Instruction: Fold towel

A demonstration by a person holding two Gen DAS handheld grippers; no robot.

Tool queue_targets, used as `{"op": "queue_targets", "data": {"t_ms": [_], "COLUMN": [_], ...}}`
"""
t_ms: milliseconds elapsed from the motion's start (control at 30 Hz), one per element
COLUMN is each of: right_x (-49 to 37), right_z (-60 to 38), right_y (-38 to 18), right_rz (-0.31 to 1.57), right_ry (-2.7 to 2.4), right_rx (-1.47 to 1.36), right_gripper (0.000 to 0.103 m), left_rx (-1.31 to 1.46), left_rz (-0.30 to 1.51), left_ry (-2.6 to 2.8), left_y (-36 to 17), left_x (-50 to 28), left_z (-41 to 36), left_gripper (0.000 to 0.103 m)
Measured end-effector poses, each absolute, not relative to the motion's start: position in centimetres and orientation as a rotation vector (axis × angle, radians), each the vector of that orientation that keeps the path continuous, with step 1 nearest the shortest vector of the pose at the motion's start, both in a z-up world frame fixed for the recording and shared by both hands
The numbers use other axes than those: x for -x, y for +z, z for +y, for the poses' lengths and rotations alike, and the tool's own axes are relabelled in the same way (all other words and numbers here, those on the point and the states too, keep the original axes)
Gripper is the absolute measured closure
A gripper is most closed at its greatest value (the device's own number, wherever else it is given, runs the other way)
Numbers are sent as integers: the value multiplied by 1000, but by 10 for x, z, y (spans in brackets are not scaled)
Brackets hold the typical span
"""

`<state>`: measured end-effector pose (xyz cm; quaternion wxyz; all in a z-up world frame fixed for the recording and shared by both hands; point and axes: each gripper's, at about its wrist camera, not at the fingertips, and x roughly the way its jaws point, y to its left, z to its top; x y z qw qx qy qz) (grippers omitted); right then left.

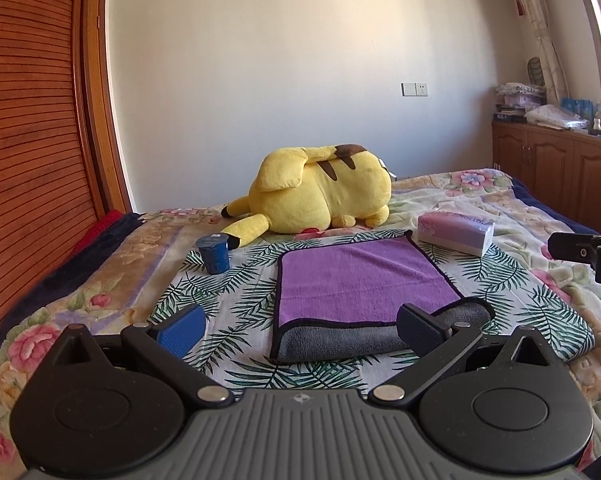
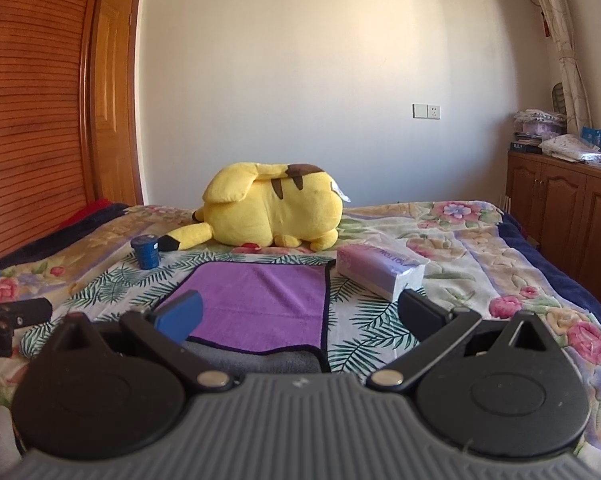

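- We are holding the left gripper (image 1: 300,326) and right gripper (image 2: 300,316) over the bed (image 2: 480,248) — jaws released, grasping nothing.
- The towel (image 1: 360,276) is lying folded — purple over grey.

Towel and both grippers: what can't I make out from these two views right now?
- Towel, right wrist view: near grey edge hidden behind the right gripper.
- Towel, left wrist view: right grey corner partly covered by a finger of the left gripper.
- Tissue pack: print too small to read.
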<state>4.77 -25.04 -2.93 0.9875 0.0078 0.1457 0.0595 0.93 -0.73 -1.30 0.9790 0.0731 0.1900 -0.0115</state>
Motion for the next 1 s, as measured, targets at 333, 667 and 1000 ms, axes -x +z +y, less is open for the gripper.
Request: {"op": "queue_targets", "data": {"t_ms": [333,667,1000], "right_x": [-64,-77,-89], "right_z": [-247,-237,-229], "right_y": [-38,-44,-47], "right_rz": [405,452,473], "right_ry": [148,181,206], "right_rx": [-22,37,91], "right_gripper": [15,18,22], "left_rx": [-162,-119,-132], "left_rz": [435,443,480], "left_ry": [-42,-55,-82], "left_y": [-20,-15,-20], "left_x": [-18,-26,-44], "left_z": [-11,-5,-5], "left_gripper": [16,16,17]}}
